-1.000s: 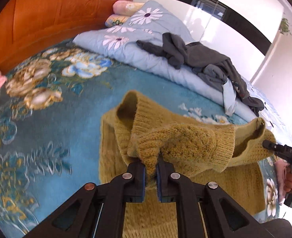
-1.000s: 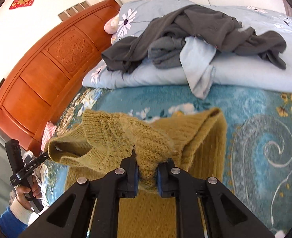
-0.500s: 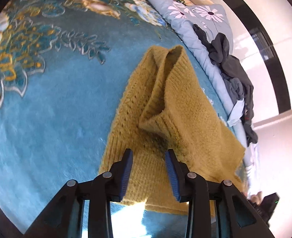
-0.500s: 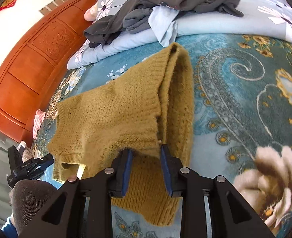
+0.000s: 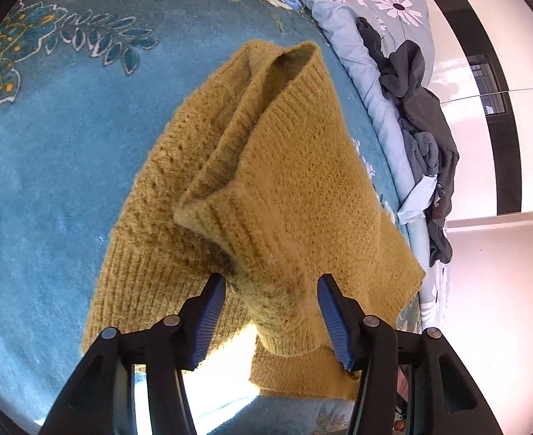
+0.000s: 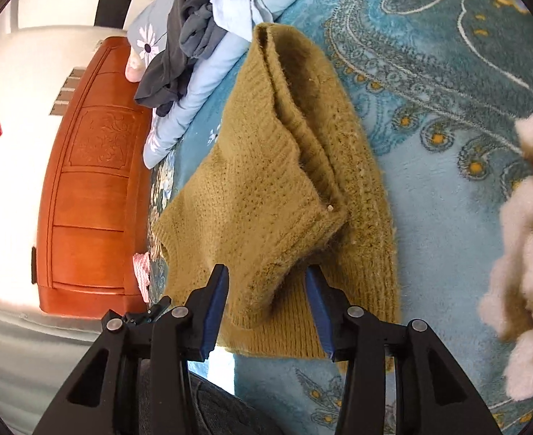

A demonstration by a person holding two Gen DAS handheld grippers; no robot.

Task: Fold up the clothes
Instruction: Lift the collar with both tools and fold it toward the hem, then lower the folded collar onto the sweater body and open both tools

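The mustard-yellow knitted sweater [image 5: 295, 181] lies folded on the blue flowered bedspread [image 5: 67, 137], doubled over itself so an upper layer rests on a lower one. Its knit is coarse and fuzzy, with ribbed bands along the hem and cuffs. In the left wrist view a ribbed cuff end lies folded over the middle, and the far edge stands up in an open loop. In the right wrist view the sweater [image 6: 277, 188] shows a long fold ridge running away from the camera, with a ribbed corner of the top layer hanging loose at the near edge.
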